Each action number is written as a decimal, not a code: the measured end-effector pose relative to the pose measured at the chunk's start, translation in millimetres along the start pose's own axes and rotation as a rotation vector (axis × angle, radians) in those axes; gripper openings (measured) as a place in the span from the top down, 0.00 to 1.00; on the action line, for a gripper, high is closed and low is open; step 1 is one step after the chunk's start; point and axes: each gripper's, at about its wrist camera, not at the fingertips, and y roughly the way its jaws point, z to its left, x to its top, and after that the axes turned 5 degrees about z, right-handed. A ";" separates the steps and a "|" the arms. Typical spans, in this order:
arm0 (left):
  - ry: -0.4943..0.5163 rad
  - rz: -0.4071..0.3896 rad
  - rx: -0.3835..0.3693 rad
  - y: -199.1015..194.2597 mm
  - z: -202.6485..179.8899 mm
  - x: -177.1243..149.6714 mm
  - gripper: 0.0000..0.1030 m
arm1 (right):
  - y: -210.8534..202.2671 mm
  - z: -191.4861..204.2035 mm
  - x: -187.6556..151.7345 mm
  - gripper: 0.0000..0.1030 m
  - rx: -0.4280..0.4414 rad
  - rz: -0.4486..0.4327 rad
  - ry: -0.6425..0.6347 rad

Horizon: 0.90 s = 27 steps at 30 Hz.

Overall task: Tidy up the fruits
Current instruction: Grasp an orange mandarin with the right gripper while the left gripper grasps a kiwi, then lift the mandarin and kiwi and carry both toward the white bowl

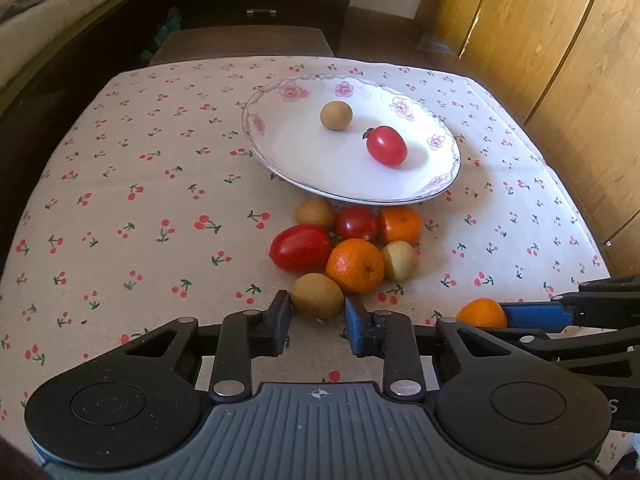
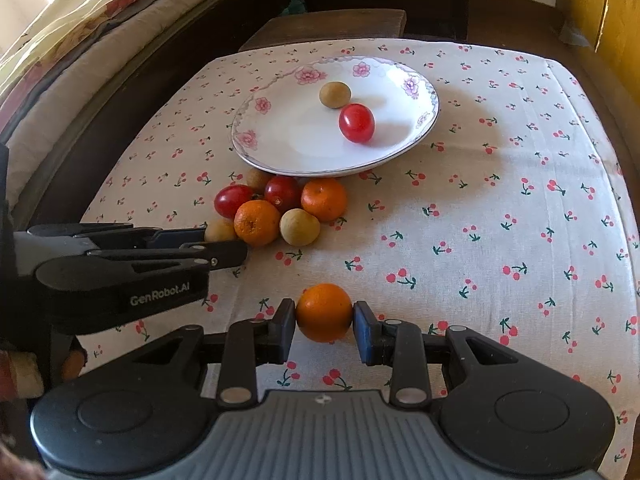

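Two fruits sat on the plate [image 1: 448,178] while the left gripper [image 1: 317,322] clamped a brown fruit [image 1: 316,295], the right gripper [image 2: 324,322] pinched an orange [image 2: 324,312], and six fruits [image 1: 354,266] waited on the counter [image 1: 140,200].

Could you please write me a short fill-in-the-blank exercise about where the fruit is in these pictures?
1. The right gripper is shut on an ____.
2. The left gripper is closed on a brown fruit at the near edge of the ____.
3. The plate holds a red tomato and one ____ fruit.

Missing words: orange; pile; brown
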 end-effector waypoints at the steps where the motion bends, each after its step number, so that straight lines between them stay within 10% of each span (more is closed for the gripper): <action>1: -0.005 0.001 -0.004 -0.8 0.9 -0.5 0.64 | 0.0 -0.4 -0.3 0.69 -0.001 0.002 0.001; 27: 0.072 0.003 0.002 -24.0 -13.3 -41.4 0.59 | -5.8 2.6 -20.0 0.68 -0.023 0.016 -0.043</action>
